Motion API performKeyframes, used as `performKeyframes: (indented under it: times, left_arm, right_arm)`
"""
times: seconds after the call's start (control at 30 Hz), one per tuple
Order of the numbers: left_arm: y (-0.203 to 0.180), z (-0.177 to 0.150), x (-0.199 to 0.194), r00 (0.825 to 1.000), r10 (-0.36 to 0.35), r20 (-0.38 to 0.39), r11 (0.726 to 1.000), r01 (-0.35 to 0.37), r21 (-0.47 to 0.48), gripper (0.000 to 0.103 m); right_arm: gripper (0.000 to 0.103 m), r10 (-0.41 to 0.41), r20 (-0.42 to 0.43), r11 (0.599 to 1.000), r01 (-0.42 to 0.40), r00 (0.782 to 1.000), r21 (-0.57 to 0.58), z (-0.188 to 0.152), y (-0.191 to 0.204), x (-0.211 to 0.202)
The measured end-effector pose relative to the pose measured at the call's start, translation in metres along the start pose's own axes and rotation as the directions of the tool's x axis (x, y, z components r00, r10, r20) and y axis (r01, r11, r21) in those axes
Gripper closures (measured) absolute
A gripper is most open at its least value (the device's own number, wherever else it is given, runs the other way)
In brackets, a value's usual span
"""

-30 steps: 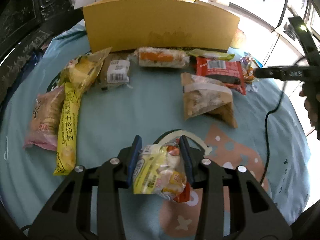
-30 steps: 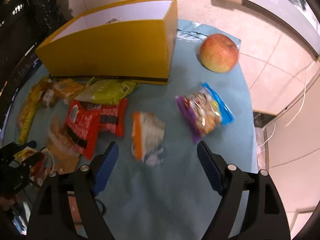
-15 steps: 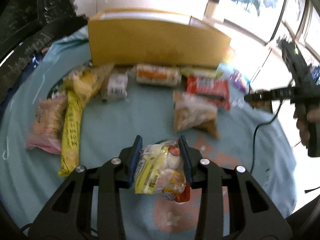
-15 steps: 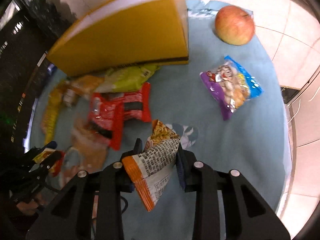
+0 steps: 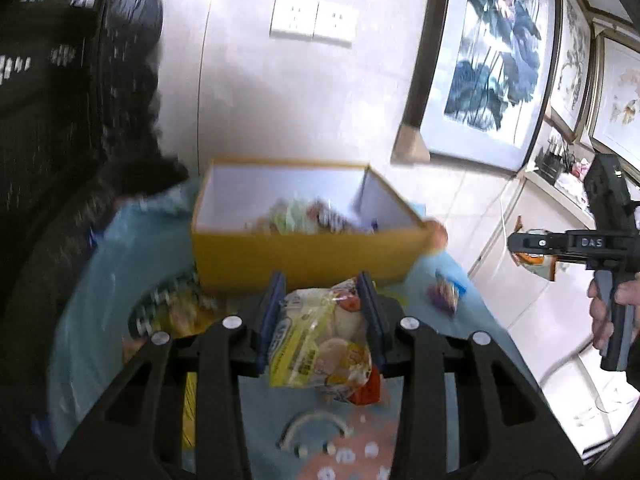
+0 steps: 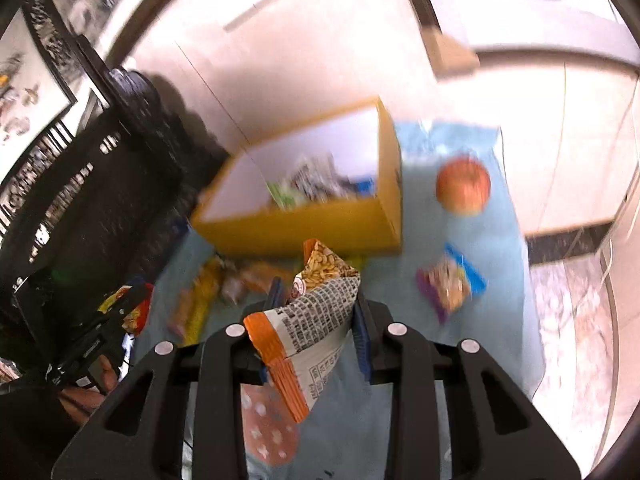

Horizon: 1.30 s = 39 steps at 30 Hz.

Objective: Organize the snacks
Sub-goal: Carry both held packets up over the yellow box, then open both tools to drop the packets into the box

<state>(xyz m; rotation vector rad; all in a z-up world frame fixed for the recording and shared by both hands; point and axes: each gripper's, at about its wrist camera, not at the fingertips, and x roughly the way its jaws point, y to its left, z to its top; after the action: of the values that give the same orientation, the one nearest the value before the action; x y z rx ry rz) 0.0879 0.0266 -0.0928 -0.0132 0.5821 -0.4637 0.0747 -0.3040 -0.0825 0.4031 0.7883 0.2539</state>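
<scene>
Mostly blurred: box [image 5: 304,258] contents unreadable; left hand-held gripper [image 5: 320,312] clamps yellow packet [image 5: 316,348], right hand-held gripper [image 6: 316,304] orange-edged bag [image 6: 308,320].

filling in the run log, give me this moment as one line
left hand-held gripper: shut on yellow snack bag | right hand-held gripper: shut on orange-white peanut packet | open yellow cardboard box: ahead, partly filled

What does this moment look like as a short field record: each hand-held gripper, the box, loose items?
left hand-held gripper: shut on yellow snack pack, raised in front of the box
right hand-held gripper: shut on orange-edged snack bag
yellow box: open, some packets already inside
loose on cloth: apple, purple and blue packet
image quality: motion blurred
</scene>
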Motion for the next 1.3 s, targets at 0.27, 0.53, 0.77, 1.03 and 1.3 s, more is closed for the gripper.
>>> performKeyframes:
  times: [0.27, 0.53, 0.77, 1.03, 1.3]
  left_arm:
    - [0.0, 0.06, 0.004, 0.998, 0.046, 0.042, 0.999, -0.045, -0.015, 0.066]
    - [0.002, 0.121, 0.027, 0.992, 0.097, 0.078, 0.995, -0.095, -0.027, 0.065]
    - [0.007, 0.141, 0.071, 0.992, 0.106, 0.064, 0.994, -0.105, -0.016, 0.065]
    - [0.022, 0.127, 0.14, 0.984, 0.175, -0.044, 0.985, -0.175, -0.003, 0.002]
    - [0.048, 0.074, 0.107, 0.975, 0.207, -0.077, 0.976, -0.212, -0.056, 0.002]
  right_arm:
    - [0.071, 0.012, 0.085, 0.994, -0.003, 0.996, -0.106, 0.041, 0.039, -0.018]
    - [0.071, -0.024, 0.163, 0.981, 0.054, 0.986, -0.185, 0.093, 0.07, -0.004]
    - [0.071, -0.081, 0.166, 0.967, 0.118, 0.983, -0.225, 0.124, 0.083, 0.048]
    - [0.046, -0.241, 0.08, 0.914, 0.254, 0.967, -0.316, 0.123, 0.076, 0.129]
    - [0.038, -0.256, 0.047, 0.932, 0.26, 0.965, -0.253, 0.074, 0.015, 0.093]
